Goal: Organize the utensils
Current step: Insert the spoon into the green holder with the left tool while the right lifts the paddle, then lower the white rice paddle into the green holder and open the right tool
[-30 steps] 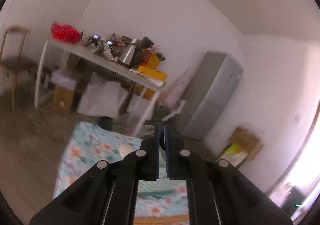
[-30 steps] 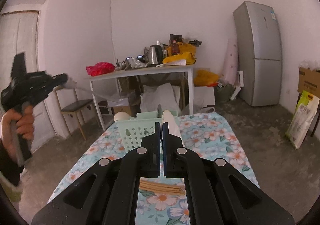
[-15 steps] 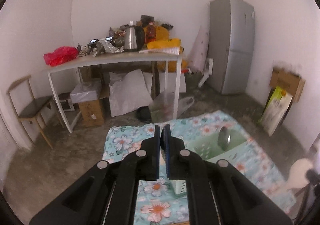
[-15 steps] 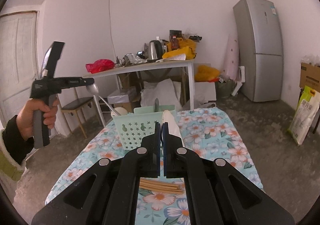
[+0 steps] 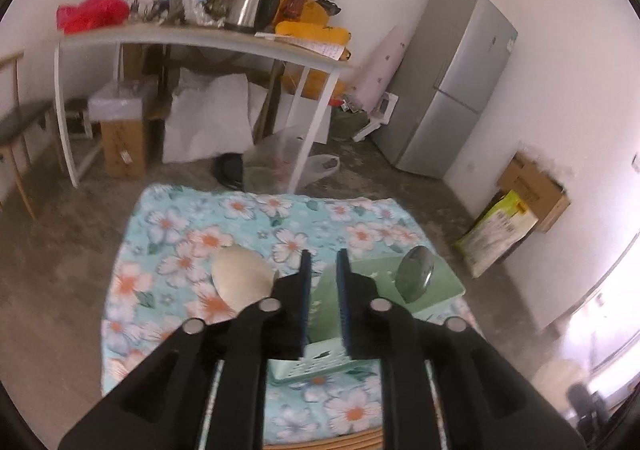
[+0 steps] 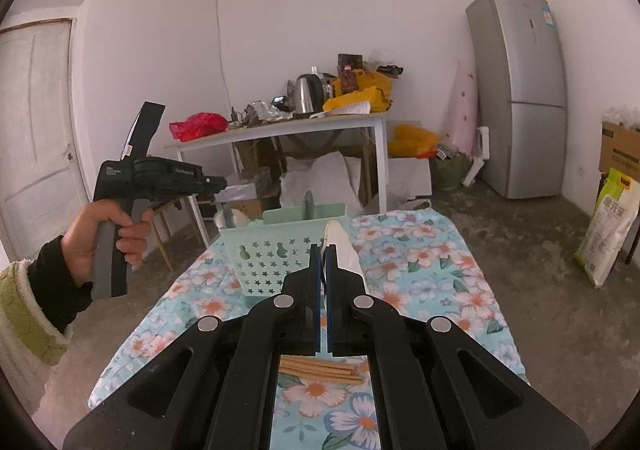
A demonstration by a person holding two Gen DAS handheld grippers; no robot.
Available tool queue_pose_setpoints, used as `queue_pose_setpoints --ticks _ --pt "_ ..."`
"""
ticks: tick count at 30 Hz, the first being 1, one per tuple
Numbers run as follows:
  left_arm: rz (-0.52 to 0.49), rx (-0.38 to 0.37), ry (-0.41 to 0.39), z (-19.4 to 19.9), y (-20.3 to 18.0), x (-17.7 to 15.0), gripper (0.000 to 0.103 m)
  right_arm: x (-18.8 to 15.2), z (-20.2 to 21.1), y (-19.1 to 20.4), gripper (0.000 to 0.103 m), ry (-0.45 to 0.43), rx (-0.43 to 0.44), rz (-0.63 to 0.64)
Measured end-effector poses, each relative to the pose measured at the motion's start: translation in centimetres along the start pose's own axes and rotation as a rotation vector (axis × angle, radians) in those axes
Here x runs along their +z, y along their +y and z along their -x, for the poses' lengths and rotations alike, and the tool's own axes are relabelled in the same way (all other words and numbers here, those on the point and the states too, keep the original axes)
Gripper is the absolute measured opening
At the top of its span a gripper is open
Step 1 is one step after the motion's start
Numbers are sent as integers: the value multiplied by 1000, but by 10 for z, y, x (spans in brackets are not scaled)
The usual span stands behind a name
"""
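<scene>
The basket [image 6: 276, 250] is light green plastic with star holes in its side. It sits on the table [image 6: 420, 274], which has a blue cloth with white and orange flowers. In the right wrist view the basket is at 12 o'clock from the right gripper [image 6: 322, 250], just past its tips. A grey metal spoon [image 5: 415, 273] stands up in the basket, bowl end on top. A white spoon [image 5: 242, 277] shows at 10 o'clock from the left gripper [image 5: 322, 262]; its handle is hidden behind the black finger. A white flat tool [image 6: 344, 250] lies just beside the right gripper, at its 1 o'clock. Wooden chopsticks [image 6: 320, 368] lie flat on the cloth under the right gripper. I cannot count them well.

The left gripper has a small gap between its blue pads [image 5: 305, 282]. Nothing is in the gap. It hangs over the near corner of the basket. A hand [image 6: 106, 234] holds its grip, out at 9 o'clock in the right wrist view.

The right gripper is almost closed, with only a thin slit. Nothing is seen in it.

I count one basket and two spoons.
</scene>
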State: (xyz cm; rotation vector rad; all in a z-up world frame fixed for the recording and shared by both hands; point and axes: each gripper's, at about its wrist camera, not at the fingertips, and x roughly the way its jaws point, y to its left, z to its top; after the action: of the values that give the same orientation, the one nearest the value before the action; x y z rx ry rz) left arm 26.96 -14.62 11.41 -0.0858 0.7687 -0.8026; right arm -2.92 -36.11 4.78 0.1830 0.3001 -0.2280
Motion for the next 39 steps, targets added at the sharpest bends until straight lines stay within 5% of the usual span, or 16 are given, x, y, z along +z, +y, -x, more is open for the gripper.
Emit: queue_pose_setpoints --ticks 11,21,25,29,39 --pt "50 -67 -49 28 10 -12 23 23 2 -8 0 -15 79 -54" --pt "3 18 -56 64 18 -83 49 121 -27 -33 0 -201 361 -197" --pt "7 29 -58 72 26 -110 57 147 -67 -34 0 -218 374 -240" --pt "-9 54 -48 74 33 -127 58 145 -107 -35 0 -165 359 -275" --pt "-7 56 -36 74 44 -137 59 80 -175 -44 1 74 317 -359"
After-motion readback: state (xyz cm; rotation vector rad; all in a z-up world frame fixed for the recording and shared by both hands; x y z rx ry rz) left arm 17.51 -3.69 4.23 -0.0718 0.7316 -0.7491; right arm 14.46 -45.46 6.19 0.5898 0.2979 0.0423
